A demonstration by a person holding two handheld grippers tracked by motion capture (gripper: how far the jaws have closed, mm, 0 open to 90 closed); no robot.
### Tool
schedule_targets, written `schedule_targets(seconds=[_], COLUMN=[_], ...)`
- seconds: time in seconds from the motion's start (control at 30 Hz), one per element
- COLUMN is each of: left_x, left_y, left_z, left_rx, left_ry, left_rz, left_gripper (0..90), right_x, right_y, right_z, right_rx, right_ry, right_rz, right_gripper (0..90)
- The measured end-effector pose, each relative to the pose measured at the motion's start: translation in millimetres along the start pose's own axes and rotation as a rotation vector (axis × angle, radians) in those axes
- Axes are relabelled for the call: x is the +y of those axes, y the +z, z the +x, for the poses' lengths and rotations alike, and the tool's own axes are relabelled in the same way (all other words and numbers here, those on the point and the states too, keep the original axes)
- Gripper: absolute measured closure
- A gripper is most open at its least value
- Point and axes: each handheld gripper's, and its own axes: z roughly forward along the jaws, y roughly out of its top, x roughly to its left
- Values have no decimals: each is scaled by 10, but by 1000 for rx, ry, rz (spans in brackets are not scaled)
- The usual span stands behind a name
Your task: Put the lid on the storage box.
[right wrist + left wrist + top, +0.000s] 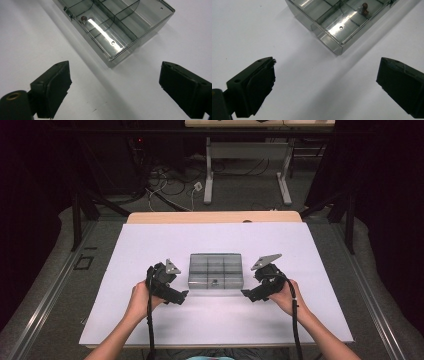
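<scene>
A clear plastic compartment box (215, 270) sits mid-desk (150, 250) between two hand-held grippers. The left gripper (179, 296) and right gripper (248, 294) flank its near corners, fingers spread wide, holding nothing. The box looks light, rigid and slick; gripping opposite side walls seems safest. A small brownish item (365, 9) lies inside.

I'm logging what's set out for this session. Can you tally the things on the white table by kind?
Clear plastic compartment box with lid: 1
Small brown metal screw-like part inside the box: 1
Black hand-held two-finger grippers, left gripper and right gripper, both open beside the box: 2
Total: 4
</scene>
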Motion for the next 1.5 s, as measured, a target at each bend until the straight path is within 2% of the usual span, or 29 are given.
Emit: schedule_targets(seconds=[0.17,0.43,0.73,0.8,0.83,1.07,1.13,1.17,1.23,1.3,1.5], left_x=[-66,-190,-341,-369,-379,-465,-487,-494,-523,-548,-609], left_y=[-57,-156,-261,-285,-291,-376,-387,-400,-400,-413,-428], left_z=[-19,-45,-31,-29,-31,-37,-49,-43,-52,-53,-66], left_rx=[3,18,36,36,40,42,44,39,45,46,52], left_ry=[-2,-2,-30,-25,-22,-14,-25,-16,-16,-15,-10], left_rz=[3,0,-18,-19,-22,-47,-49,-40,-52,-52,-60], left_gripper=[0,0,0,0,0,0,0,0,0,0,0], right_x=[-35,-142,-292,-326,-339,-417,-447,-460,-492,-526,-616], right_y=[-50,-146,-262,-281,-308,-393,-406,-418,-448,-459,-513], right_z=[-9,-15,-3,1,1,30,40,45,56,60,67], right_rx=[7,2,-3,-9,-10,-24,-28,-31,-26,-35,-46], right_ry=[9,15,30,32,33,41,41,39,44,43,54], right_rz=[-2,-9,-11,-31,-19,-31,-46,-44,-31,-46,-39], right_gripper=[49,37,30,27,26,19,18,17,16,16,16])
